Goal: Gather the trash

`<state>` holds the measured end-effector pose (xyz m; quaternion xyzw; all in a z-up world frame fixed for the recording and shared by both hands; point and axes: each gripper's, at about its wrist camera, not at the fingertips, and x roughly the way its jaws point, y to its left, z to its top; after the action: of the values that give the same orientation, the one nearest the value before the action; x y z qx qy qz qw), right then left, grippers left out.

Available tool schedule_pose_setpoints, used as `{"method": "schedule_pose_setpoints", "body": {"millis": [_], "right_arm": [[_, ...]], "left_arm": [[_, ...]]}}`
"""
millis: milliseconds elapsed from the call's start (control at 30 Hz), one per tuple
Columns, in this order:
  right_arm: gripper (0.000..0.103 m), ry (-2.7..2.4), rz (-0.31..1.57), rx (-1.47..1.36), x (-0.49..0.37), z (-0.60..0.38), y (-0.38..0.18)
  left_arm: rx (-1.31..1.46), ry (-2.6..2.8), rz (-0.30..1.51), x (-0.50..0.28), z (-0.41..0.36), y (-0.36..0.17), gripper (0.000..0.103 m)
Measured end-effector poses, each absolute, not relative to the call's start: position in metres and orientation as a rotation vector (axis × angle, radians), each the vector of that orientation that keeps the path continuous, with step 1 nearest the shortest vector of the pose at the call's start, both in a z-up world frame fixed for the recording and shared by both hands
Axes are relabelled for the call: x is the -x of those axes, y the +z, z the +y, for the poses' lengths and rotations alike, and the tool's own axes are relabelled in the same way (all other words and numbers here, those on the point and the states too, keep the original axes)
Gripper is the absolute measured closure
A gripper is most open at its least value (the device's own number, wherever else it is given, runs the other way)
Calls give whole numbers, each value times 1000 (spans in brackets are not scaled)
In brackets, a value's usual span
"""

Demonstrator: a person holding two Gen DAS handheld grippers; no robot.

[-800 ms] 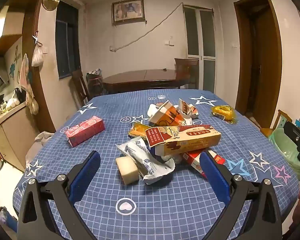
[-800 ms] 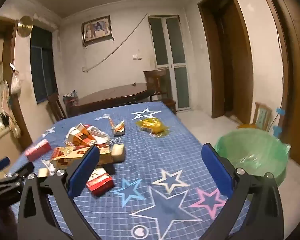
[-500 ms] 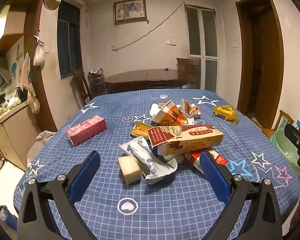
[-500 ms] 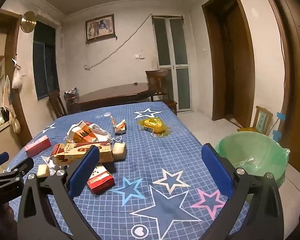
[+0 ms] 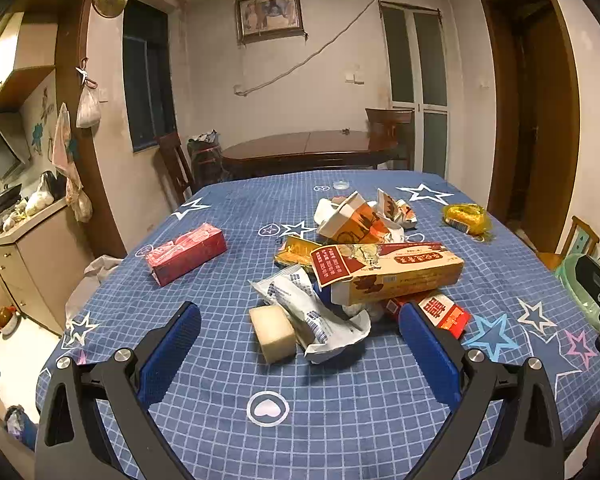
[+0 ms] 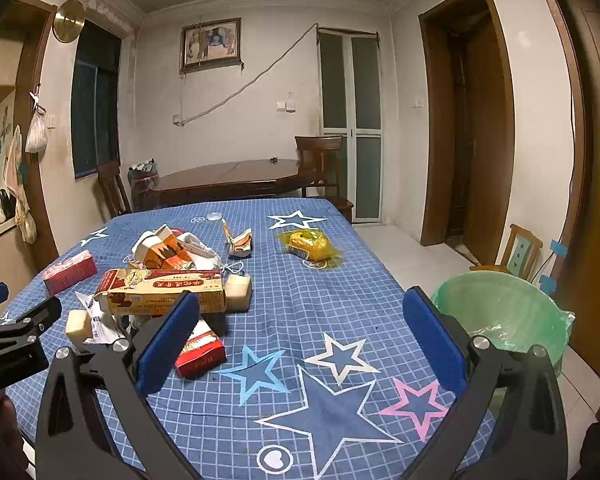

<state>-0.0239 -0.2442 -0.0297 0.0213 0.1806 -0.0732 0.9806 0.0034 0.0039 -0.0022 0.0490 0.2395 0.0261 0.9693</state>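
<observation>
While left gripper (image 5: pixel 300 340) has neared, trash (image 5: pixel 364 272) stays put

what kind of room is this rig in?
Likely a home dining room beside a kitchen: a tablecloth-covered table strewn with wrappers, a wooden dining table with chairs behind, and a kitchen counter at left.

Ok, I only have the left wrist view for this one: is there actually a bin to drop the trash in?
Observer: Yes, a green-lined bin stands on the floor by the table's right side.
Operator: And the right gripper?
Observer: The right gripper is open and holds nothing.
Operator: Anything hidden behind the long box?
Observer: A second foam block sits at the far end of the long box.
</observation>
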Motion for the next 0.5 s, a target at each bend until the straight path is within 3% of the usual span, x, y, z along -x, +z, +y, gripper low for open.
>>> {"method": "schedule_pose_setpoints", "body": {"millis": [500], "right_arm": [[5, -144, 394, -40, 20, -246, -33]], "left_arm": [[-108, 69, 502, -6, 4, -5, 4]]}}
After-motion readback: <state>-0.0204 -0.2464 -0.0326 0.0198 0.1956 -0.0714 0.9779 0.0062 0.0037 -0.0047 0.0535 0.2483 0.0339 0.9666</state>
